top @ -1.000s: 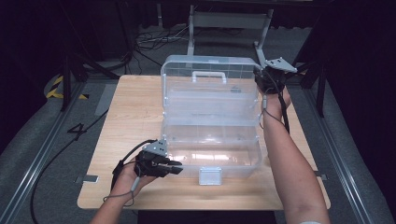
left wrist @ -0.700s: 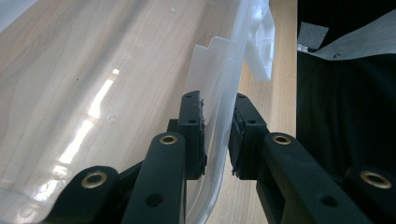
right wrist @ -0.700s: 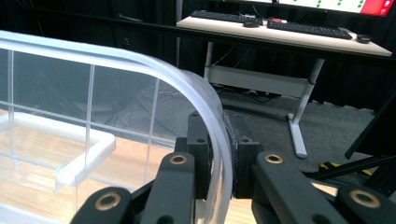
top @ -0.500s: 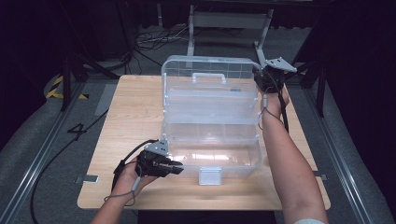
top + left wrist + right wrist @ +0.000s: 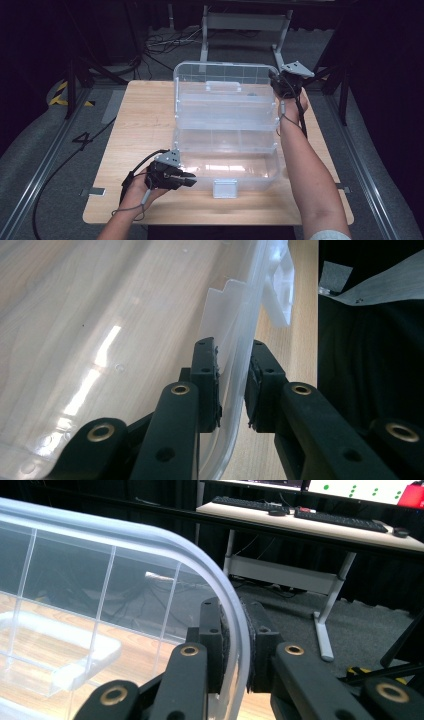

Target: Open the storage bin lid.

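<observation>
A clear plastic box (image 5: 225,167) stands open on the wooden table (image 5: 145,125), its lid (image 5: 225,102) raised upright at the back. My left gripper (image 5: 193,179) is at the front left corner of the base. In the left gripper view its pads (image 5: 210,385) clamp the thin front wall (image 5: 235,360) just under the rim. My right gripper (image 5: 274,82) is at the top right corner of the lid. In the right gripper view its jaws (image 5: 235,645) are shut on the lid's curved rim (image 5: 220,580).
A white latch (image 5: 224,188) hangs at the front of the base and a handle (image 5: 222,86) sits on the lid. A desk frame (image 5: 245,25) stands beyond the table's far edge. A black cable (image 5: 60,165) trails over the floor at left.
</observation>
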`<state>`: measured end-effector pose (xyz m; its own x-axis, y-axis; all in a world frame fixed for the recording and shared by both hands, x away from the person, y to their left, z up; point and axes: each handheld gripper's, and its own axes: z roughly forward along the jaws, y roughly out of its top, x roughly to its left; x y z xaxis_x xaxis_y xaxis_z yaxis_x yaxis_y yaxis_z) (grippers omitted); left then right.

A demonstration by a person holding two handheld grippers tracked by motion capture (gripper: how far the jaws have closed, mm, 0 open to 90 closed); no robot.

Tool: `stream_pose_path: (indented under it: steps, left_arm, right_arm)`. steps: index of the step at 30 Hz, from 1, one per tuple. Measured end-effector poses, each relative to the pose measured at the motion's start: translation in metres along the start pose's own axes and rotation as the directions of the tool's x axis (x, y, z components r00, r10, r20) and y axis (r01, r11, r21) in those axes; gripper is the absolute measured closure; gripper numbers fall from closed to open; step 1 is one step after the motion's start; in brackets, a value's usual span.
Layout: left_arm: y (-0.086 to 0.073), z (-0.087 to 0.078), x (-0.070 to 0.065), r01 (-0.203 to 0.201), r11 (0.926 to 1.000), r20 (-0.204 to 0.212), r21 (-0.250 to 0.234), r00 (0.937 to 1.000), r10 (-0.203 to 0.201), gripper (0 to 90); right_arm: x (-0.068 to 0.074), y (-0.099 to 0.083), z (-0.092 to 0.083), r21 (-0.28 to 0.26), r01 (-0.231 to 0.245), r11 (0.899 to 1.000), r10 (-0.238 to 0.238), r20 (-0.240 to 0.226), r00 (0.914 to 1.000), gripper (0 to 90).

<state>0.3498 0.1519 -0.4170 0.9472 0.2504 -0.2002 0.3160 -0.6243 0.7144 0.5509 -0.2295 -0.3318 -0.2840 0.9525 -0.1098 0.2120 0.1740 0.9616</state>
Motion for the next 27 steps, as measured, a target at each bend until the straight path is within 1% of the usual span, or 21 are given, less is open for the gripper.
stream_pose_path:
  steps: [8, 15, 17, 20, 22, 27]
  left_arm:
    - [0.0, 0.0, 0.0, 0.001, 1.0, 0.0, 0.0, 1.0, -0.001, 77.4]
    - [0.001, 0.0, 0.0, 0.007, 1.0, 0.003, 0.003, 1.0, -0.007, 77.3]
    - [0.0, 0.0, 0.0, 0.009, 1.0, 0.002, 0.002, 1.0, -0.009, 77.4]
    - [0.0, 0.0, 0.0, 0.01, 1.0, 0.003, 0.001, 0.9999, -0.01, 77.4]
    - [0.0, 0.0, 0.0, 0.009, 1.0, 0.004, 0.001, 1.0, -0.009, 77.4]
    - [0.0, 0.0, 0.0, 0.01, 1.0, 0.006, -0.002, 0.9999, -0.01, 77.4]
  right_arm:
    - [-0.001, -0.003, 0.006, -0.01, 0.028, 1.0, -0.028, -0.002, 0.9996, 81.6]
    - [-0.003, -0.007, 0.012, -0.019, 0.037, 0.999, -0.038, -0.014, 0.9992, 81.7]
    - [-0.003, -0.008, 0.013, -0.02, 0.032, 0.999, -0.032, -0.016, 0.9993, 81.8]
    - [-0.005, -0.007, 0.017, 0.001, 0.018, 1.0, -0.017, -0.026, 0.9995, 81.9]
    - [-0.005, -0.005, 0.019, 0.022, 0.019, 1.0, -0.018, -0.032, 0.9993, 82.0]
    - [-0.006, -0.005, 0.02, 0.026, 0.034, 0.999, -0.033, -0.04, 0.9987, 81.9]
